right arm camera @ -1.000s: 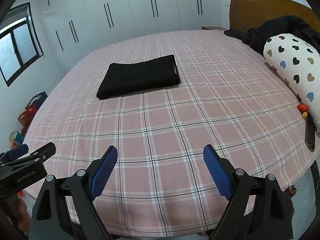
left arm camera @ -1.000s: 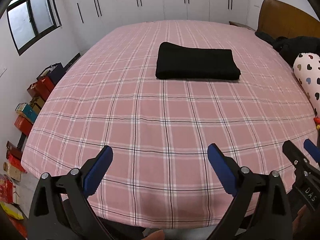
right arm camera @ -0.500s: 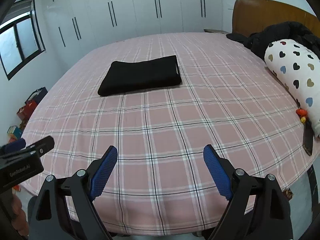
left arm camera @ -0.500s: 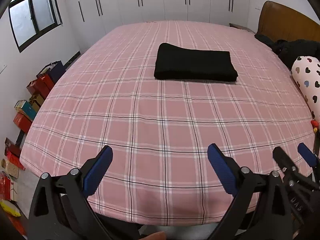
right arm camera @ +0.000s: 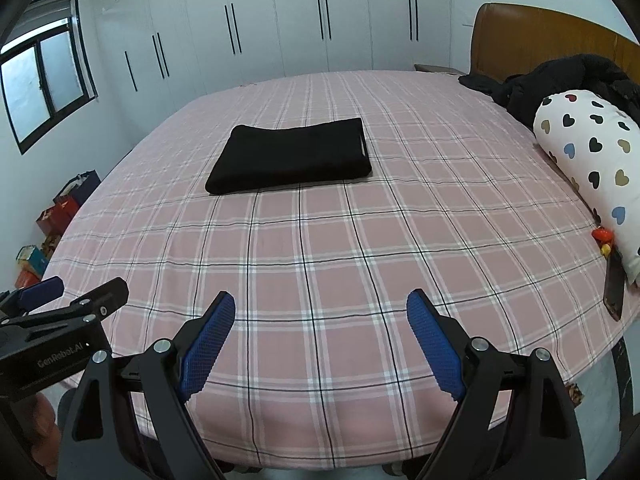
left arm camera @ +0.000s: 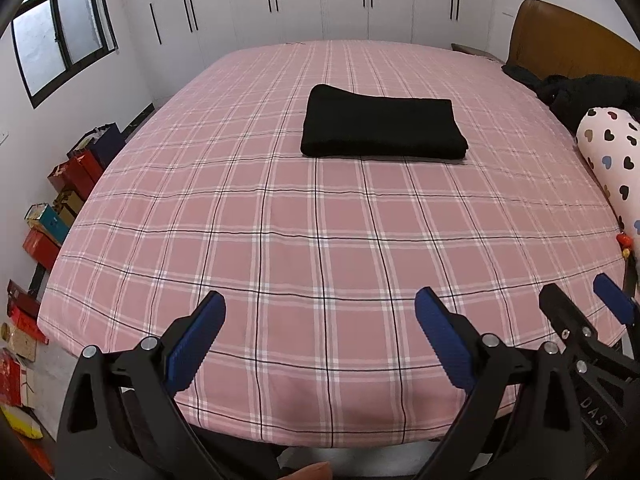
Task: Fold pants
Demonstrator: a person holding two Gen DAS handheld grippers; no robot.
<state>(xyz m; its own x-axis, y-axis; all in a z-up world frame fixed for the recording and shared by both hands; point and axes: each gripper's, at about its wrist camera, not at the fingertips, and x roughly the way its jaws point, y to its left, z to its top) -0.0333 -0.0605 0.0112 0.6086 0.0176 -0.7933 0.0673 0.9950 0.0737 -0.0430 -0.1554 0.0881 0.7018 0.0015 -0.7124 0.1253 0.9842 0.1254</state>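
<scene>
Black gripper [left arm camera: 320, 332] frames, blue ribbed pads [right arm camera: 208, 340], silver screws.

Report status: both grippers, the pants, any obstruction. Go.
Left gripper open, empty; right gripper open, empty. Black pants folded flat mid-bed, untouched. Heart pillow off to the side; path looks clear.

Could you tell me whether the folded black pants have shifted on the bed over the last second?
No. The folded black pants lie on the same plaid squares of the pink bedsheet.

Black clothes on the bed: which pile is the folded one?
The folded pants, a flat neat rectangle mid-bed. The other black clothing lies crumpled by the headboard, behind the heart-print pillow.
</scene>
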